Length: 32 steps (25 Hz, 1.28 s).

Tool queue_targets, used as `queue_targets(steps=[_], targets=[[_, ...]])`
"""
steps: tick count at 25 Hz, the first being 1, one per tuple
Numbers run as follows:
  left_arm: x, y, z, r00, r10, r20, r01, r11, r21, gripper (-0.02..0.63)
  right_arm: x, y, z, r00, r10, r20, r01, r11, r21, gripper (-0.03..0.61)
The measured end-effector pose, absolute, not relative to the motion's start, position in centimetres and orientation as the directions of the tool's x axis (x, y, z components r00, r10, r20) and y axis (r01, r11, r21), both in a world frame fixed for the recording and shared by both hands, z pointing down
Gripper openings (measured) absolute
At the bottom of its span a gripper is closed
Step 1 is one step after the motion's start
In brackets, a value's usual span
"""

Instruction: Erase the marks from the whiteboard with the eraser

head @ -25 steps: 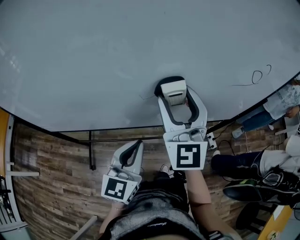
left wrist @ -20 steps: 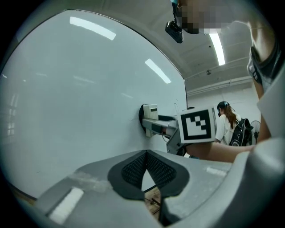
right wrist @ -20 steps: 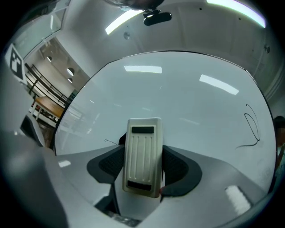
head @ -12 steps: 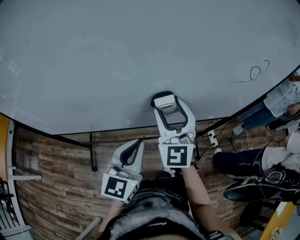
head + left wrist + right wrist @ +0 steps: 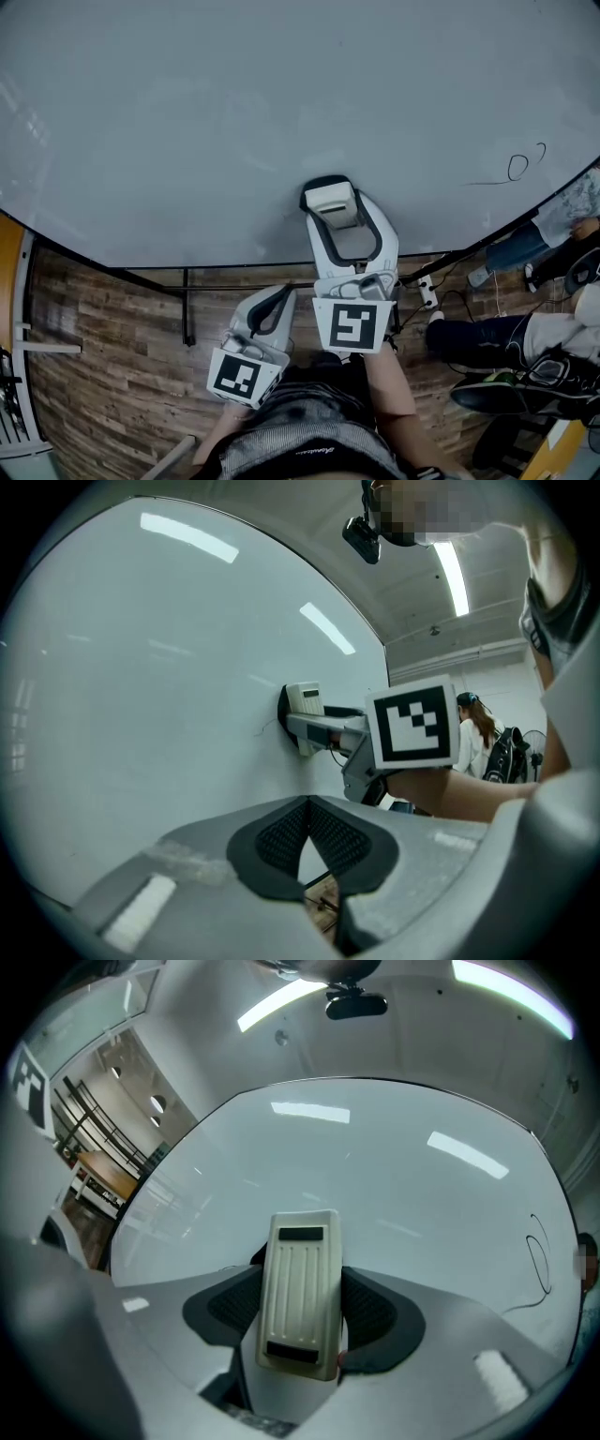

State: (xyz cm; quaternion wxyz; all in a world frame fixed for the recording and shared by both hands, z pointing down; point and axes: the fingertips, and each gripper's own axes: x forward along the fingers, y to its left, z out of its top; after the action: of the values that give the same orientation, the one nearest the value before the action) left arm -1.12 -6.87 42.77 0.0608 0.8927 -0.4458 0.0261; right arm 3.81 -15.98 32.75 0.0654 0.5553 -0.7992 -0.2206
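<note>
— How is the eraser (image 5: 300,1290) likely going to handle?

— It is looking like a light, stiff plastic block: cream, with a ribbed back and a dark strip at each end. Its dark pad is lying against the whiteboard (image 5: 234,112), so I would expect it to be gliding easily. The long sides are the place to take it, and the right gripper (image 5: 300,1314) is doing just that, its fingers (image 5: 230,1309) pinching both flanks.

— Where is it sitting?

— Low on the board, near the bottom edge at 6 o'clock. A looped pen mark (image 5: 517,167) is waiting at about 3 o'clock from it, well apart.

— And the left gripper (image 5: 307,841)?

— It is hanging below the board, fingers pressed together on nothing.
</note>
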Motion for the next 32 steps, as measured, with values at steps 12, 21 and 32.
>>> queue_targets(steps=[12, 21, 32], targets=[[-2.6, -7.7, 40.3, 0.546, -0.837, 0.037, -0.837, -0.545, 0.041, 0.003, 3.0, -13.1, 32.8, -0.443, -0.88, -0.171, -0.868, 0.373, 0.327, 0.264], [-0.8, -8.2, 39.4, 0.534, -0.845, 0.009, -0.845, -0.534, -0.035, 0.003, 4.3, -11.0, 35.9, -0.448, -0.887, -0.114, -0.884, 0.42, 0.207, 0.264], [0.1, -8.7, 39.7, 0.531, -0.847, 0.024, -0.846, -0.532, -0.033, 0.003, 5.1, -9.4, 38.1, -0.435, -0.899, -0.049, -0.89, 0.42, 0.177, 0.262]])
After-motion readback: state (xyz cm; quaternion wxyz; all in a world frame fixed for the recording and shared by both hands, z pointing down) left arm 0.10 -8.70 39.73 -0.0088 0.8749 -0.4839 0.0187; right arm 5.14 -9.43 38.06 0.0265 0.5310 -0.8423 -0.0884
